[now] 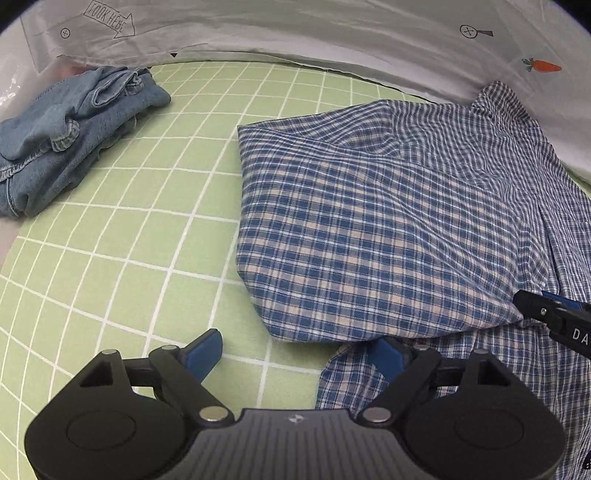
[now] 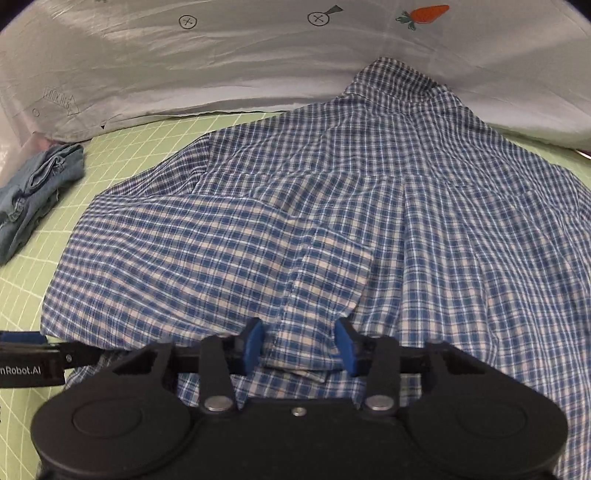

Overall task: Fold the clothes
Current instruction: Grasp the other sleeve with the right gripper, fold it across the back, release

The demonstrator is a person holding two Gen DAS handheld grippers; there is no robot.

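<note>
Left wrist view: left gripper [image 1: 295, 354] released beside the checked shirt [image 1: 369, 221] on the green mat [image 1: 129, 240], left side folded inward; right gripper [image 2: 299, 343] spread over its hem; jeans [image 1: 66, 136] bundled apart.

shirt [image 1: 388, 221] on mat [image 1: 147, 229]; jeans [image 1: 66, 129] left (apart)

Green gridded mat [image 1: 155, 206] carrying two garments

A blue checked shirt [image 1: 369, 229] is spread ahead and to the right of the left tool; crumpled denim [image 1: 66, 136] is seen far ahead to its left, by the white sheet [image 1: 295, 33] bordering the mat.
</note>
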